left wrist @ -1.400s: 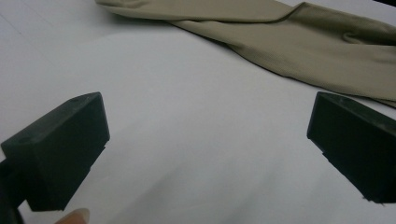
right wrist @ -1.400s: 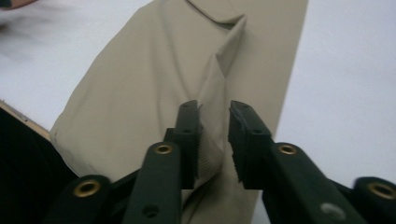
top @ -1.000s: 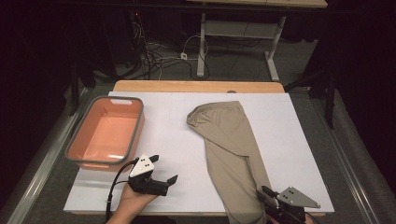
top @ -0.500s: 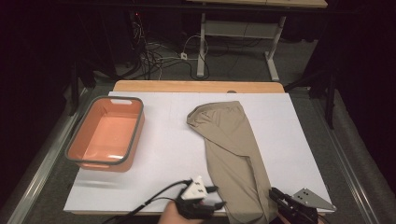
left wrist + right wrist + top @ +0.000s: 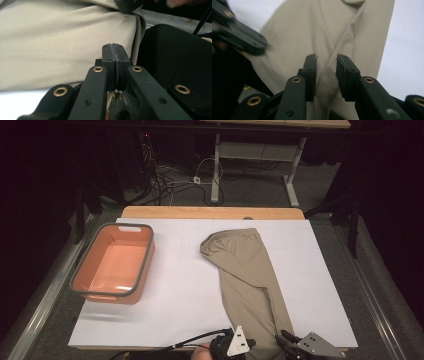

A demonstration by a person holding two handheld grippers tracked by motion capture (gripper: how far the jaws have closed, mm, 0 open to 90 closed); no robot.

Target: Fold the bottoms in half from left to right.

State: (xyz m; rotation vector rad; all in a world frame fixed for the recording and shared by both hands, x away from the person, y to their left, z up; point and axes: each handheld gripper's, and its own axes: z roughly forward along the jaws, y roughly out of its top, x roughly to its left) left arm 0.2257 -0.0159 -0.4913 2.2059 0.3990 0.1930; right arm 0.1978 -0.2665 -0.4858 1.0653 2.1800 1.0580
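Beige woven cloth, a pair of trousers (image 5: 250, 275) folded lengthways, lies on the white table sheet (image 5: 175, 285) from the centre of the high view down to the bottom edge, its waistband end toward the upper middle and its narrow end at the lower right of centre. At the left of that view stands an orange tub (image 5: 114, 264) with a grey rim and a handle slot at its far end; nothing lies inside it, and it sits well apart from the trousers. The left gripper (image 5: 239, 345) sits at the bottom centre of the high view, right at the left edge of the cloth's near end. In the left gripper view (image 5: 115, 53) its jaws have just been closing and now stand pressed flat together, with the fabric spread behind them in the upper left of the frame; whether a fold is pinched between the pads I cannot tell. The right gripper (image 5: 286, 342) shows at the bottom right of the high view, just beside the cloth's right edge. In the right gripper view (image 5: 326, 61) its jaws stand apart with a clear gap, hanging over a creased fold of the trousers without pressing on it, and the left gripper appears blurred at the upper left.
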